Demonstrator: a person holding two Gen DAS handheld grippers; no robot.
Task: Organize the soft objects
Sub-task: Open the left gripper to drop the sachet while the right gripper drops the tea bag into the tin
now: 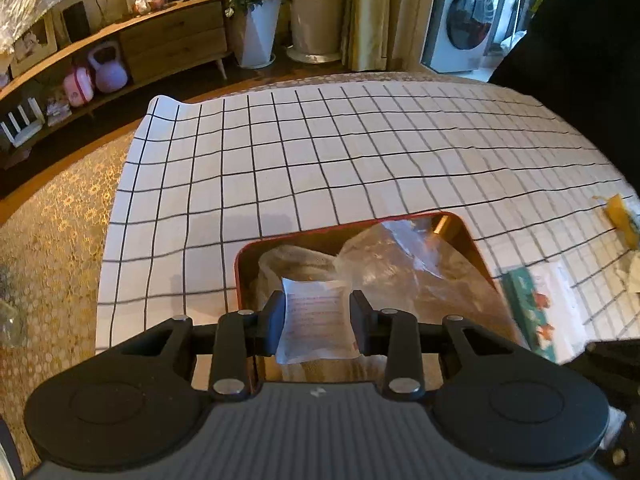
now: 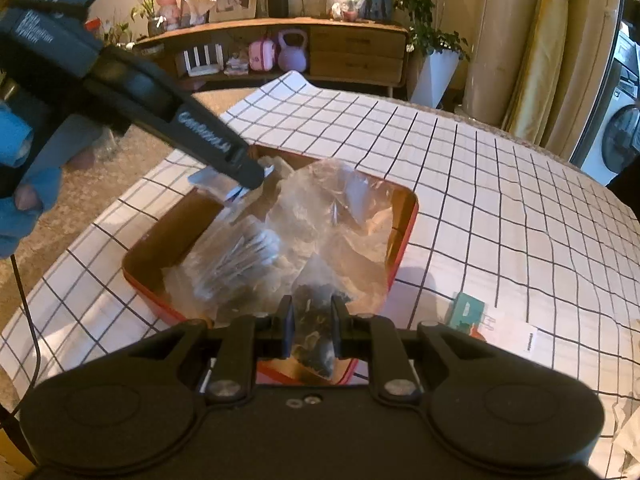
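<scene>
A white sachet [image 1: 316,322] (red print on its face) is pinched in the left claw [image 1: 317,320], just above the near end of the red tin [image 1: 478,248]; a dark packet [image 2: 314,332] is pinched in the right claw [image 2: 313,330] over the tin's near rim; ahead of both claws, clear bags [image 2: 320,220] crowd the tin, which sits on the checked cloth [image 1: 320,152] over the bench; right of the claws lies a green carton [image 2: 466,312] on the cloth.
</scene>
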